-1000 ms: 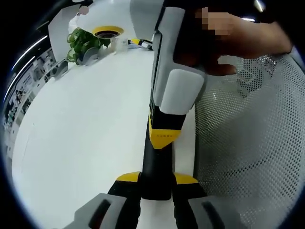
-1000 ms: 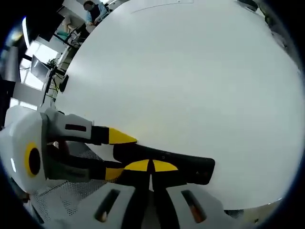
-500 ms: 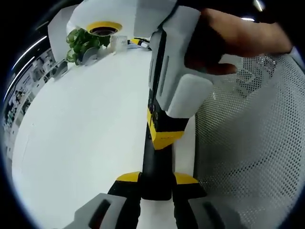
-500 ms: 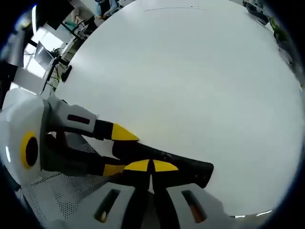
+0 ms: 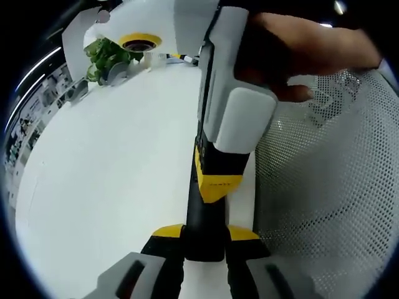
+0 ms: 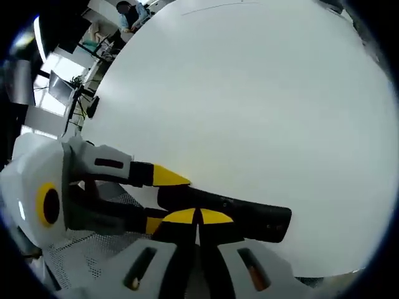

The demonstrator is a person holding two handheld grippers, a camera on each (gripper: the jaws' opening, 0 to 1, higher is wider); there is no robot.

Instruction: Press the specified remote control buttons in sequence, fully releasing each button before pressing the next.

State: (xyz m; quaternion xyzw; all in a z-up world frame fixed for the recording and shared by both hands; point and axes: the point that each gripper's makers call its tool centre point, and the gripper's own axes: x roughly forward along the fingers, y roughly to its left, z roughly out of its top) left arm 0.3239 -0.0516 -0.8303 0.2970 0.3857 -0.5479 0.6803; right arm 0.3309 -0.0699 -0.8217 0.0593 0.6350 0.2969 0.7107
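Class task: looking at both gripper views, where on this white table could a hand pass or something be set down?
The white table lies bare between the green potted plant and the black remote control. It is crowded along the white mesh chair, where both tongs, left and right, meet at the remote.

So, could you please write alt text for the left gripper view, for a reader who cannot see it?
A black remote control is clamped between the left gripper's yellow-tipped jaws above a white table. The right gripper, held by a hand, meets the remote from above. A potted plant stands at the far edge.
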